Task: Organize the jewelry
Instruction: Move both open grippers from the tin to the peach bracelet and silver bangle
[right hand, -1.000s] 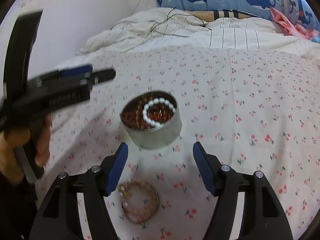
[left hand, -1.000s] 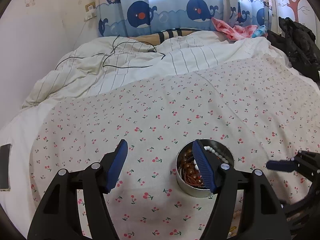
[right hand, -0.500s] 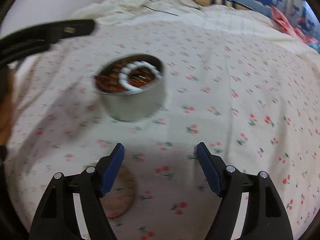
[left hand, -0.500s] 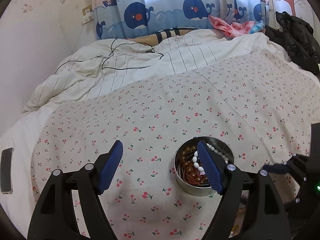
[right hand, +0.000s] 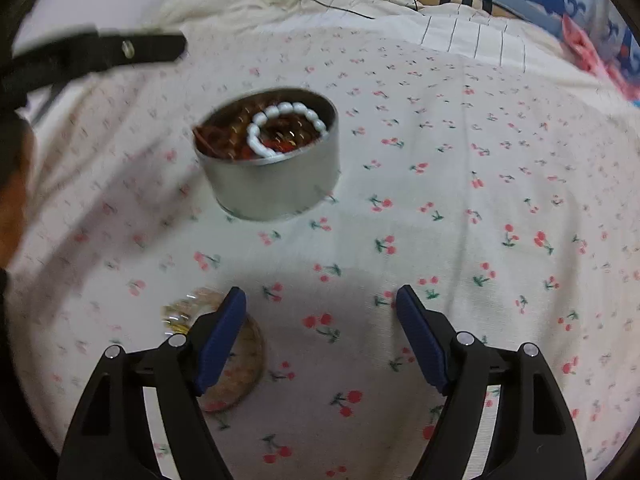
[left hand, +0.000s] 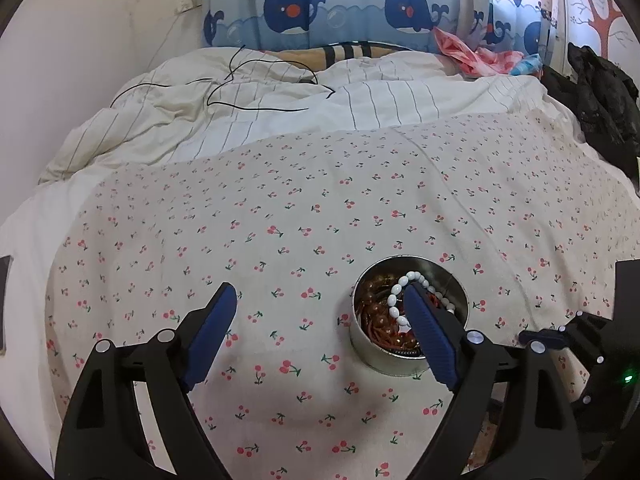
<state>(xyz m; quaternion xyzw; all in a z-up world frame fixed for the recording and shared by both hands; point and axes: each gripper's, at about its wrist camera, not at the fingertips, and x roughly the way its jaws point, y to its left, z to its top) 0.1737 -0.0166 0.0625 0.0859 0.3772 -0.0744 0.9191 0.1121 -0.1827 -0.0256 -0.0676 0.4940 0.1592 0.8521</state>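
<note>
We are treating the beaded bracelet (right hand: 240, 364) on the cherry-print bedsheet (right hand: 480, 208) as the item still to be stowed, and we are judging it light, limp between its beads and inclined to roll or slip on hard, rounded surfaces, so the grip belongs across one side of the loop, pinching the bead string instead of spanning the whole ring. It is lying flat just beside the near side of the round metal tin (right hand: 276, 184), apart from it, and is partly hidden under the left finger of the right gripper (right hand: 320, 312). The tin is standing upright on the soft bedding and is already holding brown beads and a white bead bracelet (right hand: 280, 120) (we are assuming the tin is light enough to tip if nudged at its rim). The right gripper is pointing steeply down at the sheet, its jaws have just been opening, and they are standing wide with only fabric between them. The left gripper (left hand: 320, 308) is angled down more shallowly, just left of the tin, its right finger overlapping the tin's mouth in the left wrist view; its jaws have likewise just been opening and are standing wide, holding nothing. We cannot tell whether that finger is touching the tin.
</note>
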